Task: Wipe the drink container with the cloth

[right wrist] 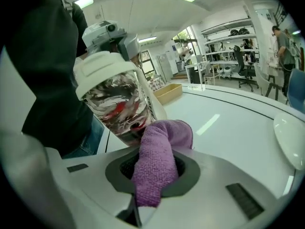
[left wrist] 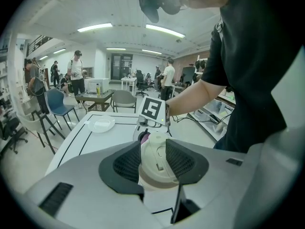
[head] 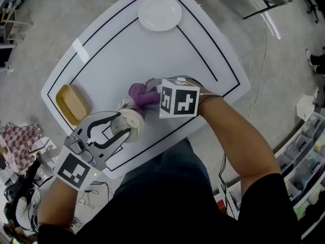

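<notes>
The drink container (head: 128,122) is a tumbler with a cream lid (left wrist: 156,162) and a red, black and white marbled body (right wrist: 119,106). It stands upright on the white table (head: 122,44) near its front edge. My left gripper (head: 121,127) is shut on the lid, with a pad on each side. My right gripper (head: 150,96) is shut on a purple cloth (right wrist: 155,163), which rests against the lower side of the tumbler (head: 142,96). The right gripper's marker cube (head: 178,99) hides its jaws in the head view.
A white plate (head: 160,13) sits at the table's far edge and a tan tray (head: 71,103) at its left edge. Black border lines run around the tabletop. Chairs, desks and people stand in the room beyond the table (left wrist: 100,142).
</notes>
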`<state>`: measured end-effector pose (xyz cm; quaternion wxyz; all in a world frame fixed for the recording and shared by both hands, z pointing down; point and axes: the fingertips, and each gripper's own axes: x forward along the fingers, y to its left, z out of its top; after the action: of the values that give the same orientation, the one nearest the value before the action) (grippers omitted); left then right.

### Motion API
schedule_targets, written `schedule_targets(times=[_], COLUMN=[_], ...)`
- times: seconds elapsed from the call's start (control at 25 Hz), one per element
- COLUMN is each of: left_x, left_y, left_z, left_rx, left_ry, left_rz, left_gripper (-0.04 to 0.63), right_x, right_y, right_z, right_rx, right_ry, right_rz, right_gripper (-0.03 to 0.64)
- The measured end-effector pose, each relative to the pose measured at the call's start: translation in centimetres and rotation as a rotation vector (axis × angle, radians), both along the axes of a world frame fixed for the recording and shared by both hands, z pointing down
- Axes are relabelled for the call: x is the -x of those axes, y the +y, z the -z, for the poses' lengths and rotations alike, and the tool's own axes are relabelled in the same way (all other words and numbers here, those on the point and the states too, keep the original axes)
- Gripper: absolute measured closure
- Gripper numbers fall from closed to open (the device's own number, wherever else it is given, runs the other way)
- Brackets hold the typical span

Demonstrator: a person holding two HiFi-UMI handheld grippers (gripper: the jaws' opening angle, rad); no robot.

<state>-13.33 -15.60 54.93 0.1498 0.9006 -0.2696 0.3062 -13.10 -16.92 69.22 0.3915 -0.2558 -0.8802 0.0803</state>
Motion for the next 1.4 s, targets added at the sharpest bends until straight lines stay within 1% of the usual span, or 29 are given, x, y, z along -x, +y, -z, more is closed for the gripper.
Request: schedule_targets(times=[0.12, 0.24, 0.6, 0.84, 1.0, 1.12, 1.2, 1.32, 1.4], left_x=[0.0, 0.0, 0.0, 0.0, 0.1, 0.0, -0.1, -0.2, -0.1], left_y=[0.0, 0.0, -0.2, -0.4, -0.3, -0.3, -0.1, 0.3, 0.4], left_z=[0.0, 0.0, 0.2, 0.1, 0.2, 0.3, 0.6, 1.1, 1.9], left_rx=[0.002, 0.003, 0.007, 0.042, 0.049, 0.068, 0.082, 0.089, 0.081], left_ry=[0.003, 0.011, 0.015, 0.026, 0.030, 0.034, 0.043, 0.036, 0.033], left_rz=[0.005, 0.011, 0.020, 0.046, 0.086, 0.113, 0.113, 0.108, 0.110], left_gripper=[0.411, 0.411, 0.411, 0.411, 0.411, 0.410, 0.382, 0.376, 0.373], right_x=[0.2, 0.3, 0.3, -0.3, -1.6, -2.9, -3.6, -4.7, -5.3], right_y=[0.0, 0.0, 0.0, -0.2, -0.3, -0.8, -1.0, -1.3, -1.5], right_z=[-0.8, -1.4, -1.8, -1.1, 0.5, 2.2, 3.6, 6.3, 8.4], right_rx=[-0.045, -0.065, -0.057, -0.021, -0.002, 0.025, 0.046, 0.068, 0.067], right_ry=[0.035, 0.060, 0.070, 0.071, 0.044, 0.022, -0.001, -0.042, -0.074], right_rz=[0.042, 0.060, 0.043, -0.004, -0.072, -0.163, -0.230, -0.323, -0.377], right_gripper=[0.548, 0.548, 0.548, 0.548, 0.548, 0.548, 0.548, 0.548, 0.548])
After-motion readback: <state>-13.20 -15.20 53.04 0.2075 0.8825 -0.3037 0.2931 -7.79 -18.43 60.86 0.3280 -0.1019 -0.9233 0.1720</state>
